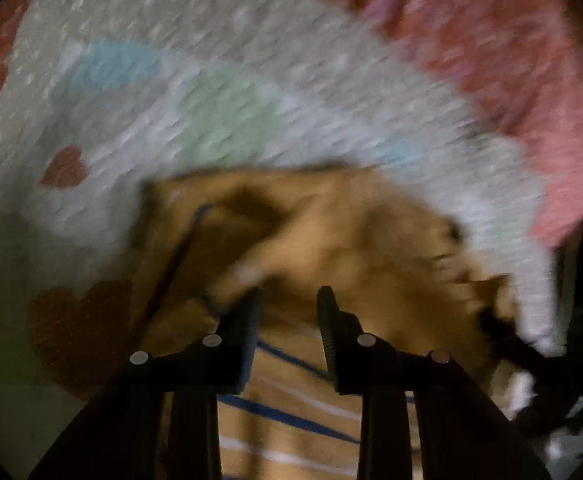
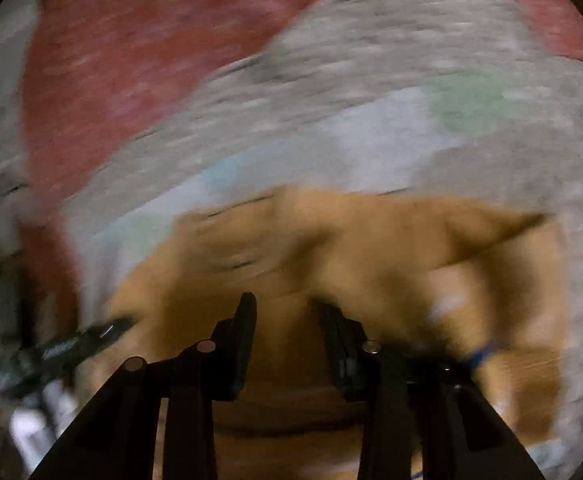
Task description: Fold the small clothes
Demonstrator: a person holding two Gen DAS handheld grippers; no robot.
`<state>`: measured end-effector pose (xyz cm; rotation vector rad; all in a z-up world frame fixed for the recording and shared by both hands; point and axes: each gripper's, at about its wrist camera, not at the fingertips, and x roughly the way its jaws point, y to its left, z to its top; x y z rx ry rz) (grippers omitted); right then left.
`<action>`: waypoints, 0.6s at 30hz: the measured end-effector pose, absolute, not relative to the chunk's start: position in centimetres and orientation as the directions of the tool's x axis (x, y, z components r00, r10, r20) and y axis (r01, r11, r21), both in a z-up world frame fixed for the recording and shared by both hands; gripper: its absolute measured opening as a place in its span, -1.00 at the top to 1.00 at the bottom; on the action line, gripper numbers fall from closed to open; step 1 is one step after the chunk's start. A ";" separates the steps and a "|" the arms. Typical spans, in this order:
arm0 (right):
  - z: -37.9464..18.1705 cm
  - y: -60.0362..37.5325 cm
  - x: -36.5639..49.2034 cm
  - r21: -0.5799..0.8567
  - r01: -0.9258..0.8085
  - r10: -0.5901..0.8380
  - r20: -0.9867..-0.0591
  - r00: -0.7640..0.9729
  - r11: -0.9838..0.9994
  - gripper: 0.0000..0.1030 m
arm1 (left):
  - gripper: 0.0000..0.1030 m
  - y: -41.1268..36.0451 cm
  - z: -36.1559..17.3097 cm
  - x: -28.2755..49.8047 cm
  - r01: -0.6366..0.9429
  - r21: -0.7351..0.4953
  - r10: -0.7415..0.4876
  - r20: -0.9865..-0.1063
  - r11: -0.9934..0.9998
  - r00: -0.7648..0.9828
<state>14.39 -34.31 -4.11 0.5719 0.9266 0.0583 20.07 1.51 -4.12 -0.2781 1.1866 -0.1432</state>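
A small tan garment with blue and white stripes (image 1: 331,240) lies rumpled on a pale patterned blanket (image 1: 251,40). My left gripper (image 1: 289,300) is open, its fingers just above the garment's striped near part. The right gripper shows at the right edge of the left wrist view (image 1: 531,360). In the right wrist view the same tan garment (image 2: 371,248) fills the lower half, with a fold across it. My right gripper (image 2: 285,308) is open over the cloth, holding nothing. The left gripper shows at the lower left of the right wrist view (image 2: 71,344). Both views are motion-blurred.
The blanket (image 2: 411,120) has hearts (image 1: 65,168) and pastel blue and green patches. A pink-red cloth (image 1: 511,60) lies behind it; it also shows in the right wrist view (image 2: 131,60). Dark surroundings lie beyond the blanket's right edge.
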 end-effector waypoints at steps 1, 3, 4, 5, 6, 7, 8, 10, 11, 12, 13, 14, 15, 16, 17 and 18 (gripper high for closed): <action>-4.2 -35.3 14.2 0.471 0.239 0.240 -0.747 0.620 0.849 0.44 | 0.89 2.1 -4.6 20.4 -0.057 -0.281 -0.242 -0.899 0.958 0.366; -4.3 -38.8 13.2 0.493 0.350 0.173 -0.741 0.649 0.797 0.49 | 0.95 4.9 -5.3 20.8 -0.144 -0.315 -0.246 -0.899 0.938 0.362; -4.1 -39.6 12.8 0.482 0.388 0.140 -0.749 0.648 0.786 0.43 | 0.95 6.8 -5.6 20.9 -0.197 -0.364 -0.278 -0.891 0.911 0.359; -3.9 -40.7 12.2 0.463 0.434 0.089 -0.756 0.648 0.773 0.37 | 0.95 7.9 -5.7 20.9 -0.225 -0.396 -0.303 -0.883 0.890 0.358; -3.8 -41.2 11.9 0.480 0.440 0.090 -0.746 0.660 0.759 0.36 | 0.95 9.1 -5.7 20.8 -0.252 -0.434 -0.333 -0.872 0.865 0.358; -3.6 -41.7 11.5 0.513 0.434 0.113 -0.731 0.673 0.741 0.36 | 0.95 9.8 -5.6 20.6 -0.263 -0.461 -0.356 -0.861 0.847 0.363; -3.2 -41.7 11.0 0.535 0.413 0.135 -0.716 0.685 0.737 0.36 | 0.96 10.3 -5.1 20.4 -0.267 -0.473 -0.362 -0.854 0.840 0.375; -2.0 -40.9 10.0 0.516 0.351 0.147 -0.699 0.700 0.782 0.36 | 0.90 10.7 -3.2 19.5 -0.243 -0.453 -0.330 -0.848 0.858 0.415; -1.1 -39.9 9.6 0.487 0.307 0.143 -0.690 0.710 0.818 0.36 | 0.90 10.7 -2.0 18.9 -0.220 -0.437 -0.311 -0.843 0.872 0.439; -0.4 -39.0 9.0 0.468 0.271 0.146 -0.678 0.720 0.841 0.36 | 0.87 10.7 -1.0 18.2 -0.195 -0.424 -0.298 -0.835 0.885 0.461; 0.0 -37.4 8.7 0.455 0.226 0.163 -0.668 0.726 0.861 0.36 | 0.75 10.4 -0.2 17.7 -0.177 -0.413 -0.289 -0.830 0.893 0.477; 0.0 -35.7 8.3 0.459 0.161 0.216 -0.663 0.717 0.874 0.36 | 0.68 10.1 0.6 16.8 -0.147 -0.398 -0.281 -0.822 0.906 0.495; -0.4 -34.0 8.0 0.487 0.090 0.299 -0.661 0.688 0.869 0.36 | 0.56 9.5 1.0 15.8 -0.113 -0.383 -0.280 -0.818 0.917 0.502; -1.4 -32.6 8.0 0.520 0.039 0.375 -0.665 0.646 0.853 0.35 | 0.50 8.6 1.1 15.2 -0.083 -0.370 -0.284 -0.821 0.925 0.495; -2.2 -31.9 7.8 0.538 0.014 0.420 -0.674 0.607 0.843 0.35 | 0.50 7.7 0.7 14.8 -0.057 -0.355 -0.286 -0.829 0.933 0.480; -3.1 -31.2 7.4 0.546 -0.002 0.450 -0.690 0.567 0.838 0.35 | 0.49 6.5 0.0 14.7 -0.031 -0.329 -0.279 -0.843 0.944 0.460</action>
